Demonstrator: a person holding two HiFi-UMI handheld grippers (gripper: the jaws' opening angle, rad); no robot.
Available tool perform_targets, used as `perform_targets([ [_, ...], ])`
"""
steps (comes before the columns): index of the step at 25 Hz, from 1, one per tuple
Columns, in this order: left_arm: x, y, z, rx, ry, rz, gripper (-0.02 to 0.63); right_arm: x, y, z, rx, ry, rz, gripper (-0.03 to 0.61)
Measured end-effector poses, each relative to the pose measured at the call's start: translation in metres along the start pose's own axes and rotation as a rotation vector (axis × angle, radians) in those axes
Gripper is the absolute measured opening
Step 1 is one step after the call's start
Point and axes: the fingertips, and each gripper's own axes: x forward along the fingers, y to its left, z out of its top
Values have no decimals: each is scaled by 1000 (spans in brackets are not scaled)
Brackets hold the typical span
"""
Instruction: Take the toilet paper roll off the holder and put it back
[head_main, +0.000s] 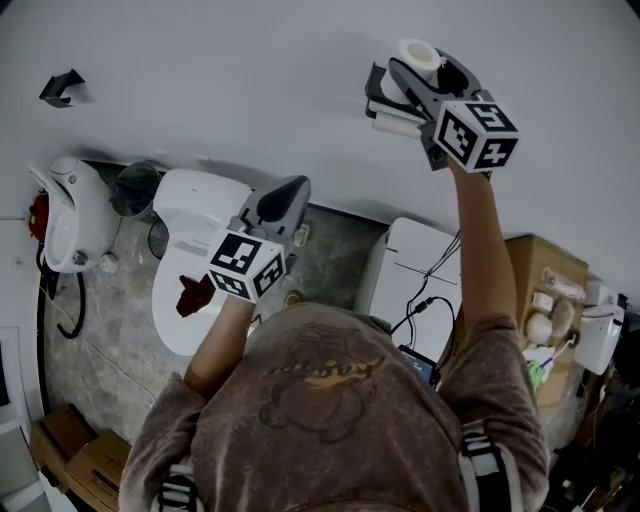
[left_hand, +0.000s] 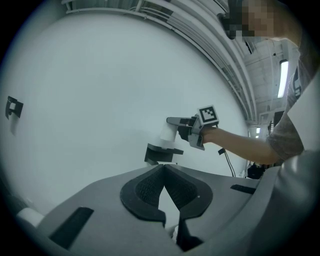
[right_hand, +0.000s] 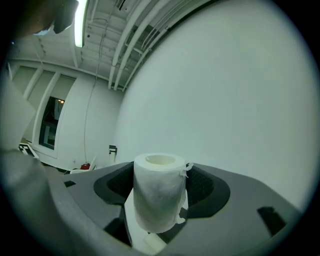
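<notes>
The right gripper (head_main: 424, 72) pinches the roll (right_hand: 159, 192) upright between its jaws, one pad pressing on each side. The holder (left_hand: 161, 153) sits on the wall (left_hand: 90, 85) just below those jaws. The left gripper (left_hand: 163, 169) has its jaws pressed together at the tips with nothing between them; the holder is well ahead of them.

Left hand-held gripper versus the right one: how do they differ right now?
The right hand-held gripper is clamped on the roll, which stands upright between its jaws. The left hand-held gripper has its jaws together on nothing. The right one is up at the wall, just above the holder, while the left one is lower and away from the holder. Both are dark grey and carry a marker cube.
</notes>
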Motion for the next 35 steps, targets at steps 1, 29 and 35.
perform_targets([
  [1, 0, 0, 0, -1, -1, 0, 20, -7, 5, 2, 1, -6, 6, 298],
  [29, -3, -7, -8, -9, 5, -6, 20, -142, 93, -107, 165, 36, -31, 298],
  [35, -2, -8, -9, -14, 6, -5, 20, -152, 106, -127, 199, 66, -39, 298],
])
